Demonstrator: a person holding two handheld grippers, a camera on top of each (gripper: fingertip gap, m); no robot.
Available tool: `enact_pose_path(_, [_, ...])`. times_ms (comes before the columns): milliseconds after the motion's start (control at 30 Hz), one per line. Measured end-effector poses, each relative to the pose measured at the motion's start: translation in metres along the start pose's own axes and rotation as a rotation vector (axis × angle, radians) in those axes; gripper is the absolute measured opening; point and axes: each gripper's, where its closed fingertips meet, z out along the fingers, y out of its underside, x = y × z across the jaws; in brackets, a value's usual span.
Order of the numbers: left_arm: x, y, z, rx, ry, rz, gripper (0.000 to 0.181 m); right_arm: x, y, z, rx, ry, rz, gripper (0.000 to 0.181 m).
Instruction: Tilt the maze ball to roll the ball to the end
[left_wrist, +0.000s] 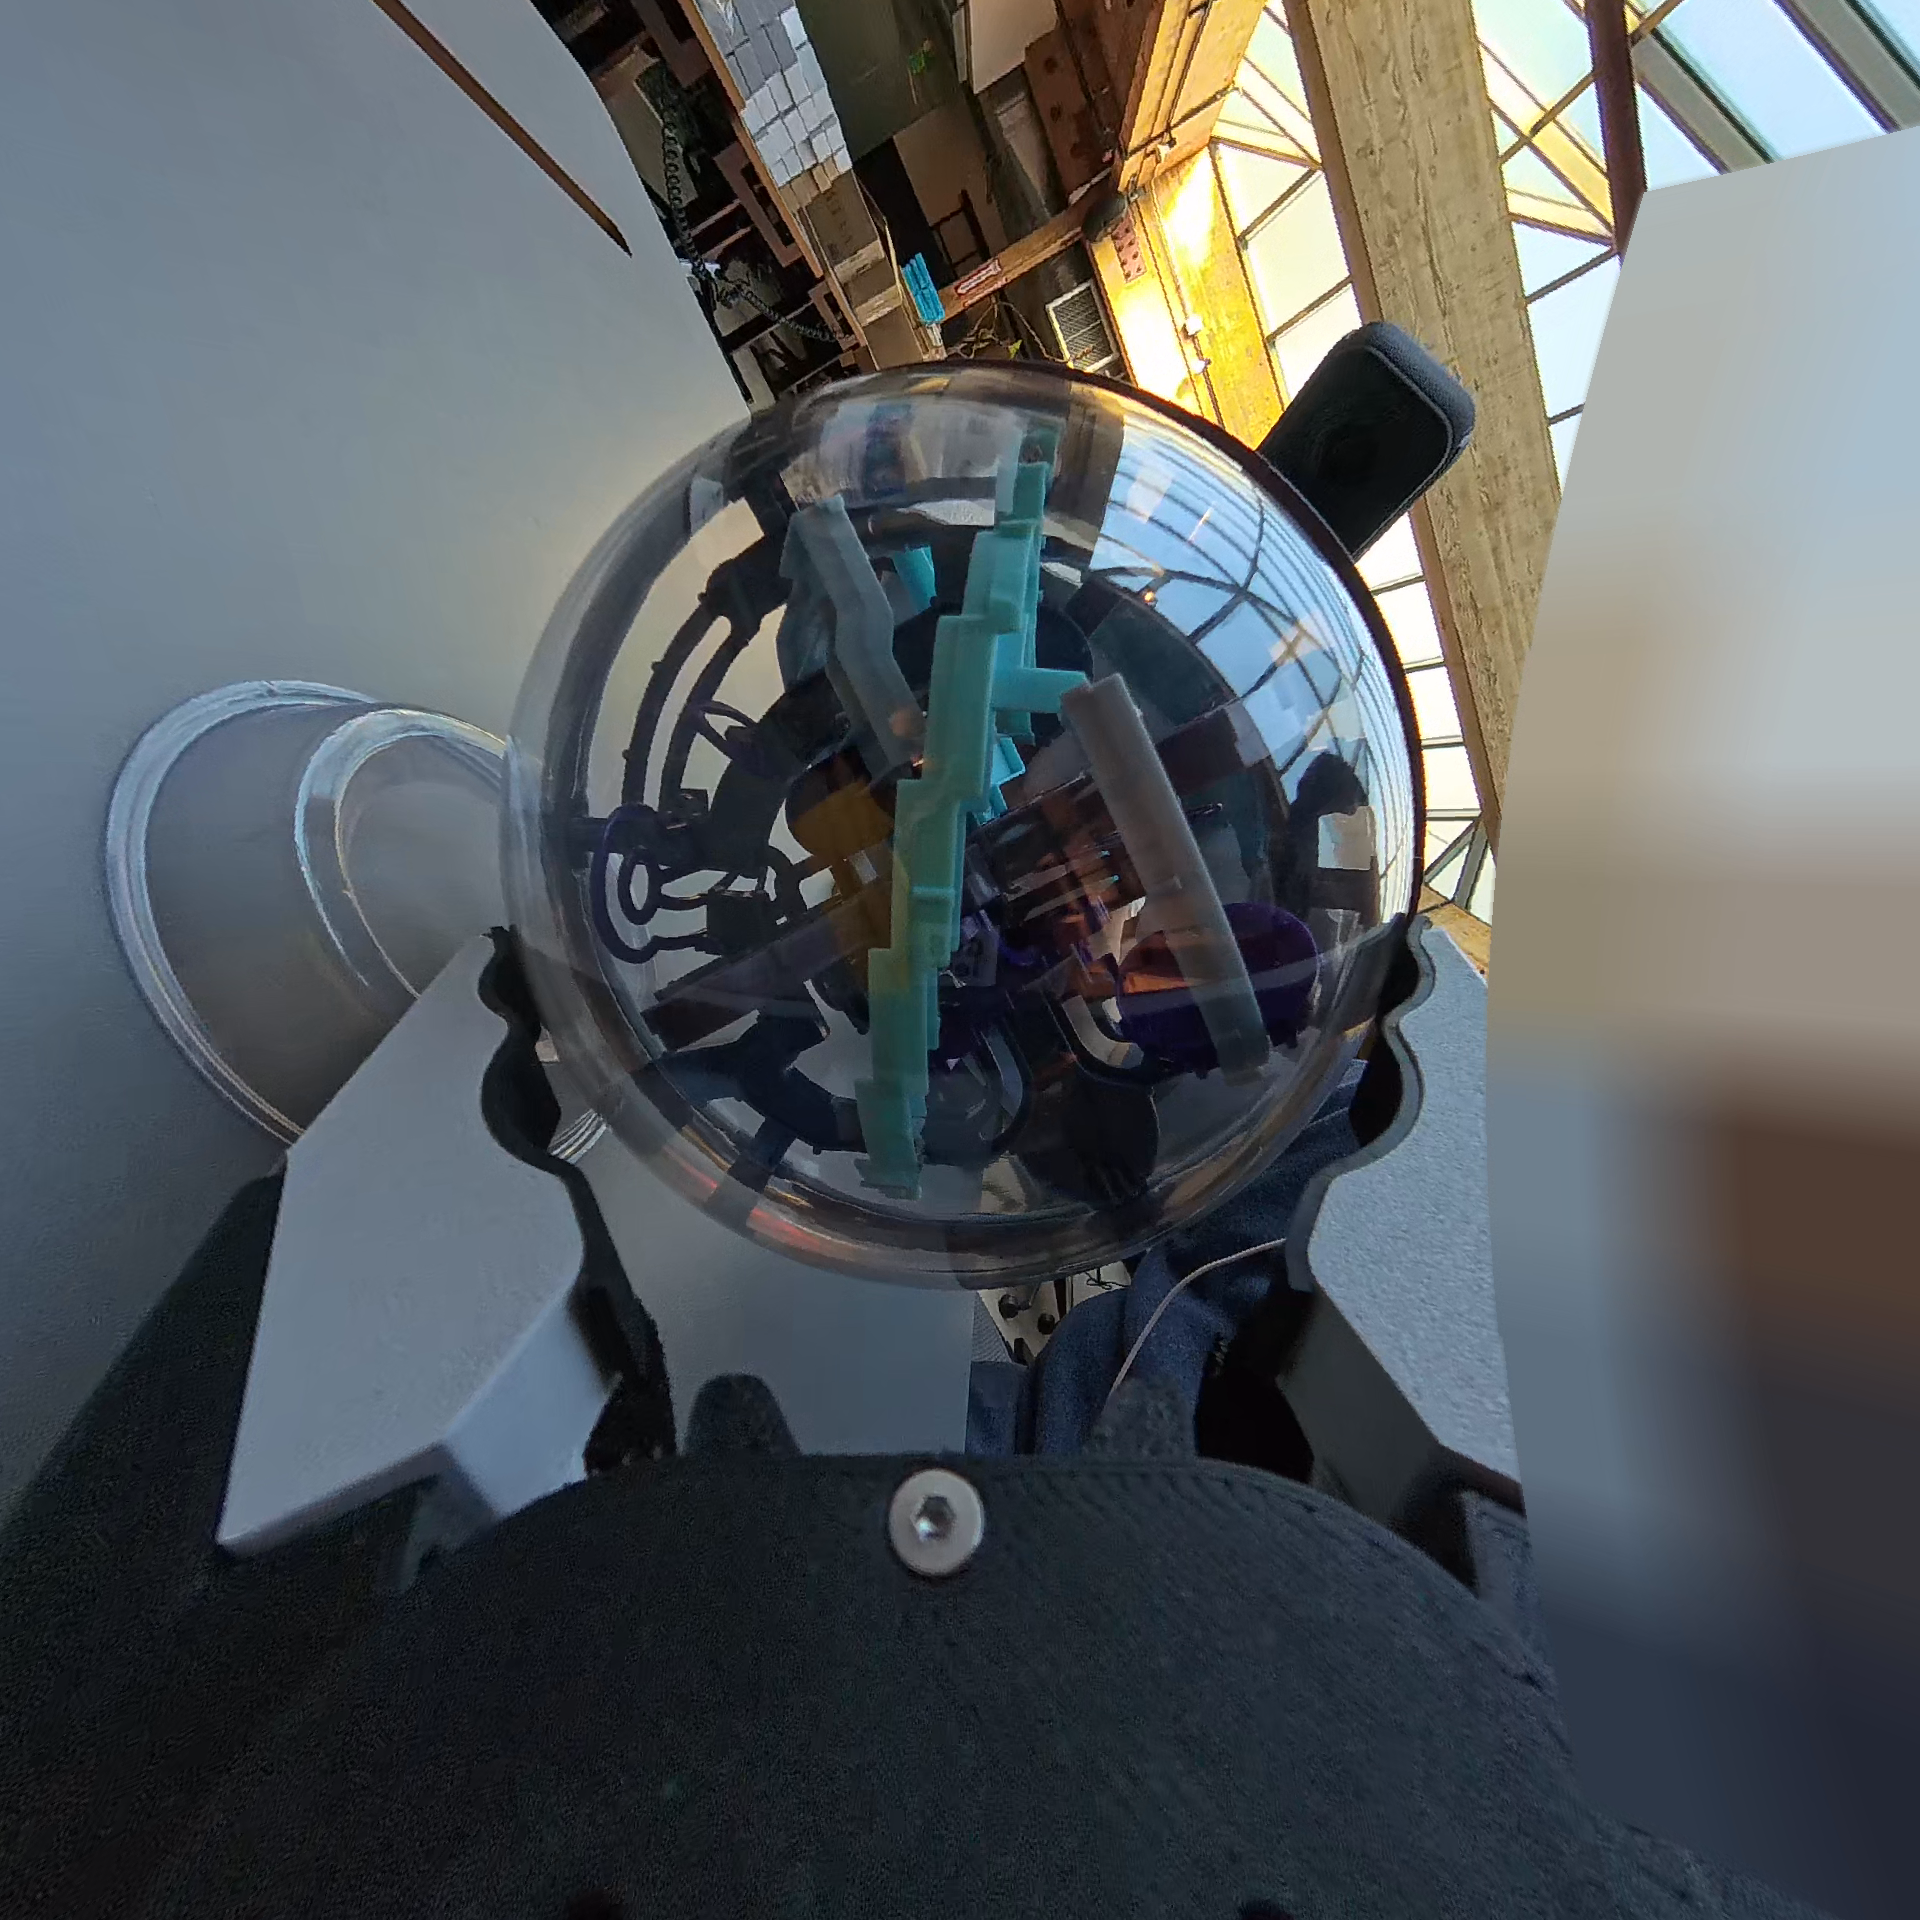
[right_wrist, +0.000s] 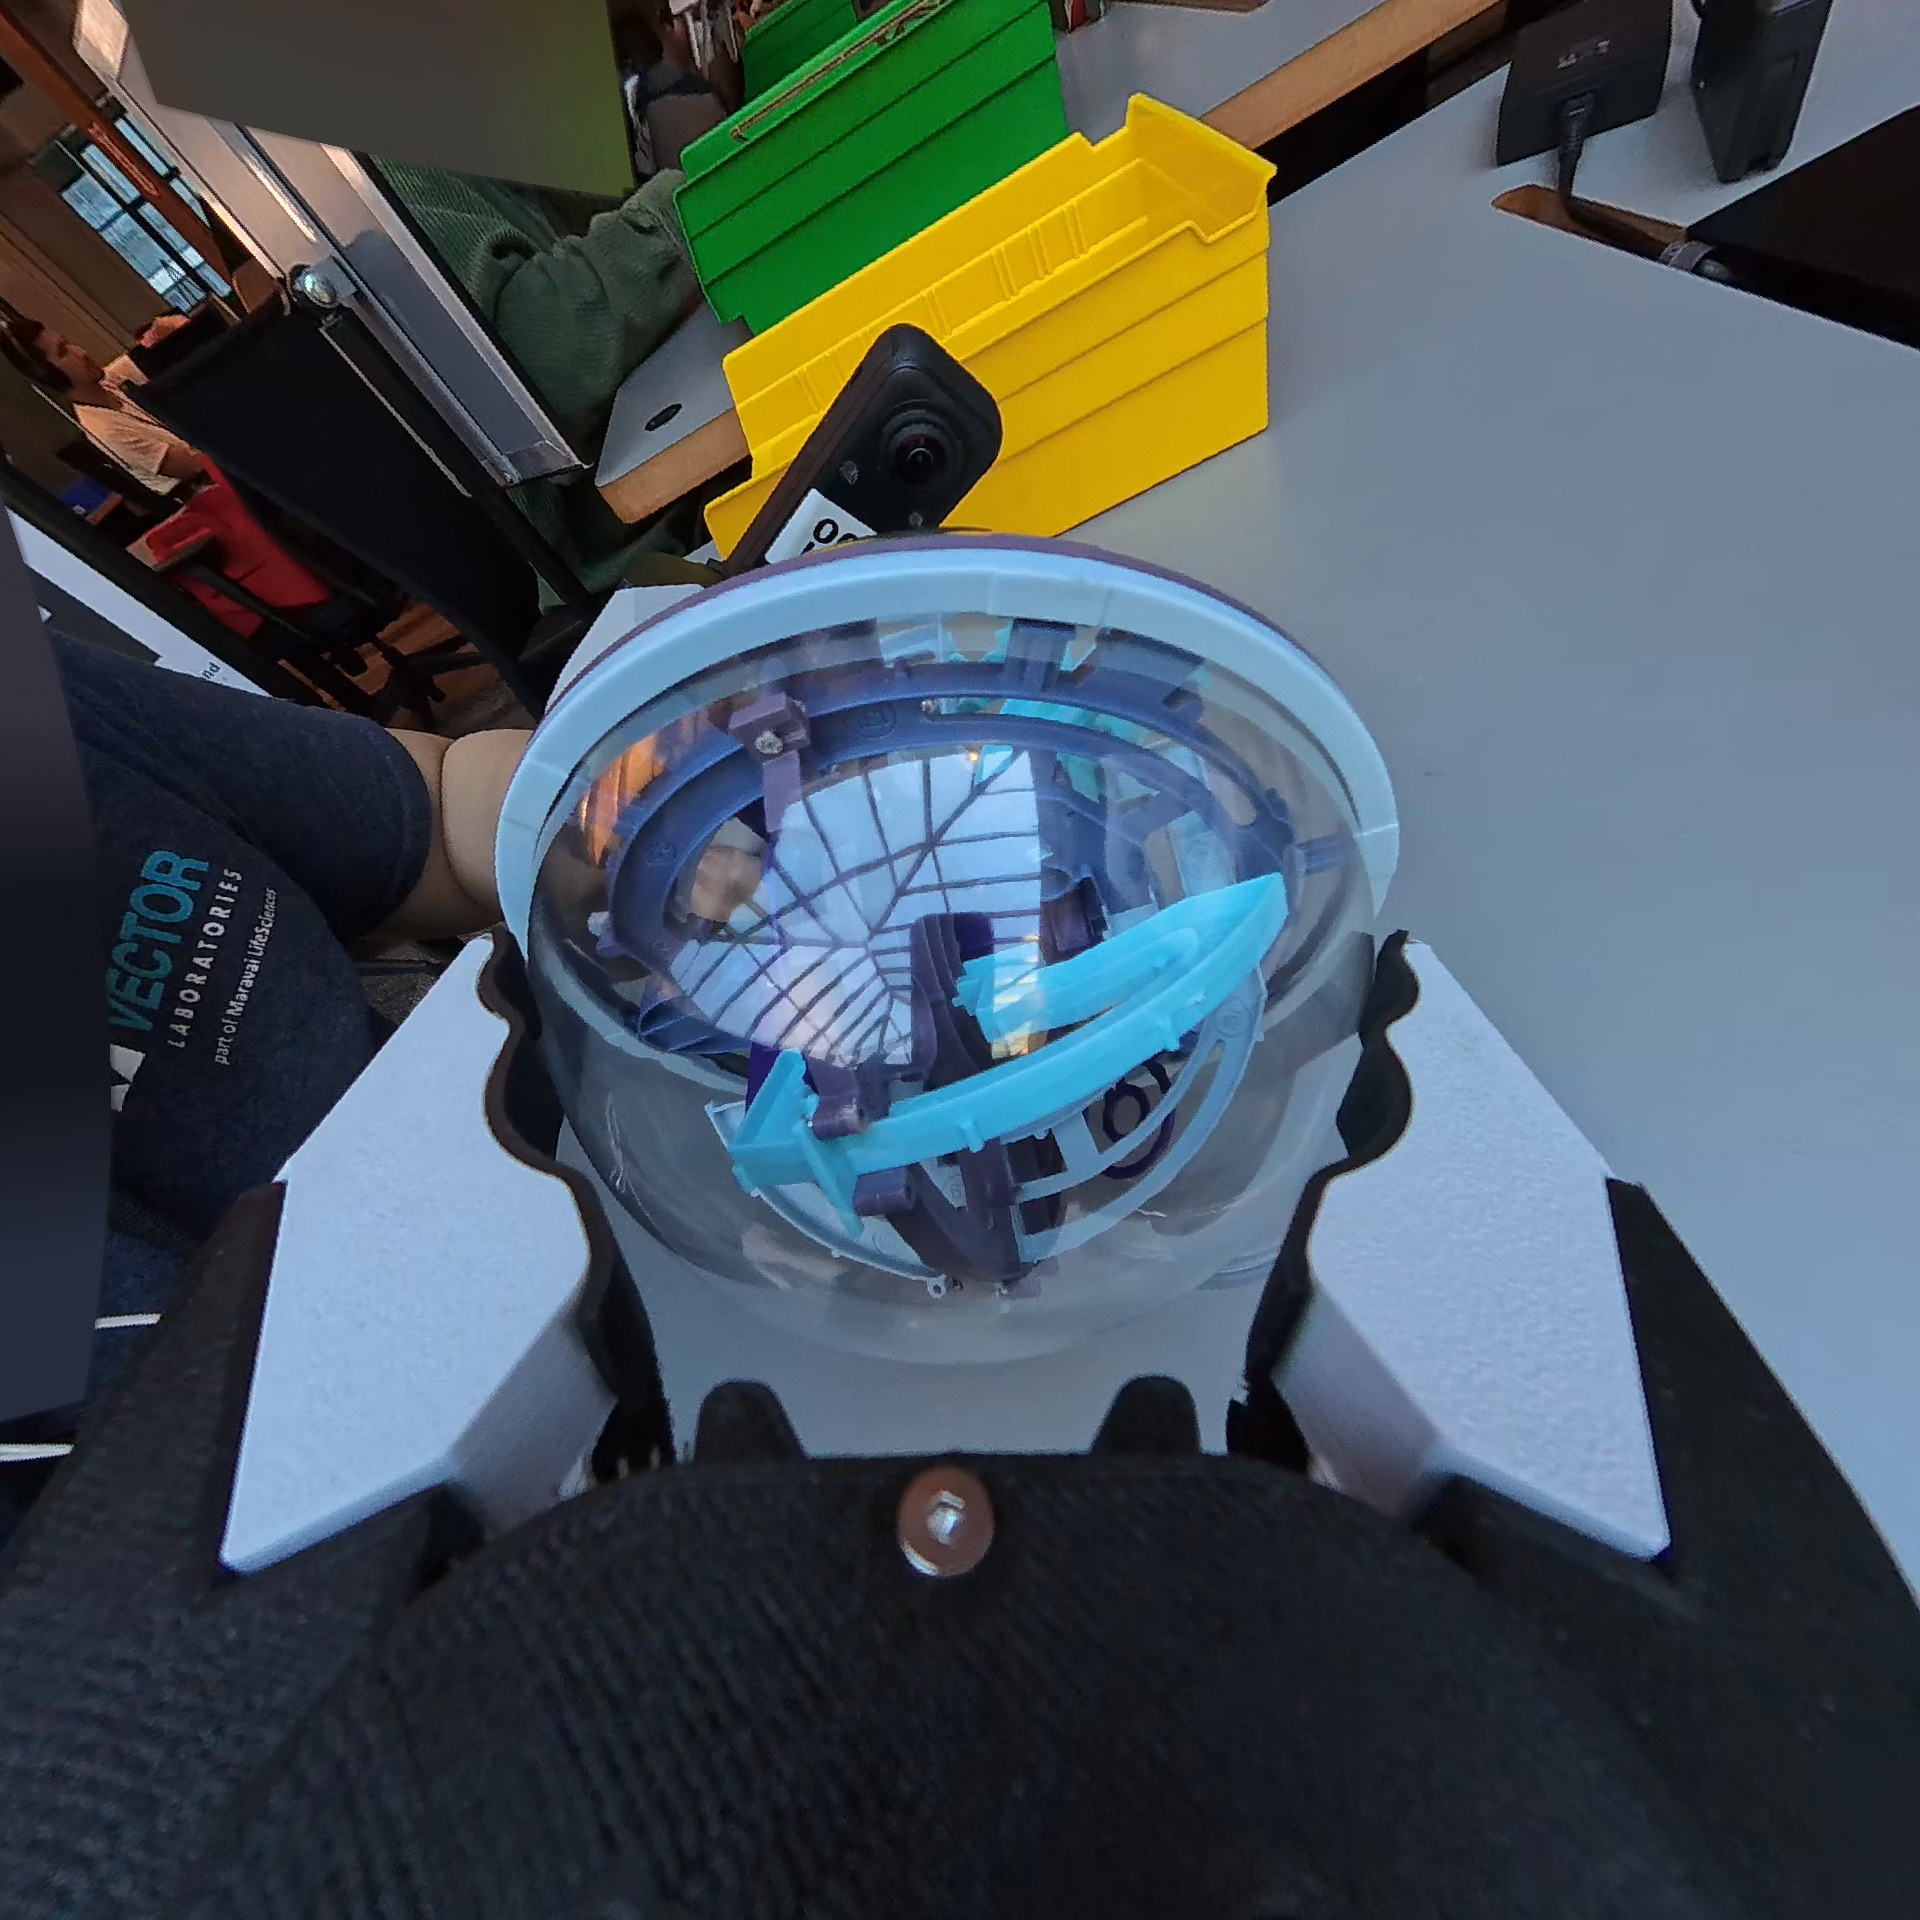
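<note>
- Gripping the maze ball (left_wrist: 961, 831) from opposite sides, both tools share one load: the transparent sphere sits between each pair of fingers, clear of the grey table (right_wrist: 1558, 675).
- Left gripper (left_wrist: 956, 997): jaws spread wide to the sphere's width, black contoured pads pressed against its lower flanks on either side. Sphere fills the space just ahead of the fingers.
- Right gripper (right_wrist: 945, 1049): same condition, jaws wide and closed onto the sphere, pads touching the clear shell below its pale blue equator ring (right_wrist: 1195, 623).
- Interior: teal stepped track (left_wrist: 935, 883) runs roughly upright in the left wrist view; light blue curved track (right_wrist: 1039, 1060) and purple rails show in the right wrist view. The small rolling ball cannot be located.
- Beyond the sphere, each view shows the opposite tool's camera (right_wrist: 914, 436) just past the shell.
- Clear stand cup (left_wrist: 301, 883) lies on the table, left of the left gripper's fingers.
- Yellow bin (right_wrist: 1039, 312) and green bin (right_wrist: 862, 156) stand farther ahead of the right gripper.
</note>
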Motion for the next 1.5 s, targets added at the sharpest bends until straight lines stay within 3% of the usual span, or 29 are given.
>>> enact_pose_path(33, [0.0, 0.0, 0.0, 0.0, 0.0, 0.0, 0.157, 0.0, 0.0, 0.0, 0.0, 0.0, 0.0, 0.154])
enact_pose_path(1500, [0.017, -0.007, -0.003, 0.03, 0.003, 0.239, 0.156, -0.014, -0.015, -0.005, 0.081, 0.03, -0.228, 0.153])
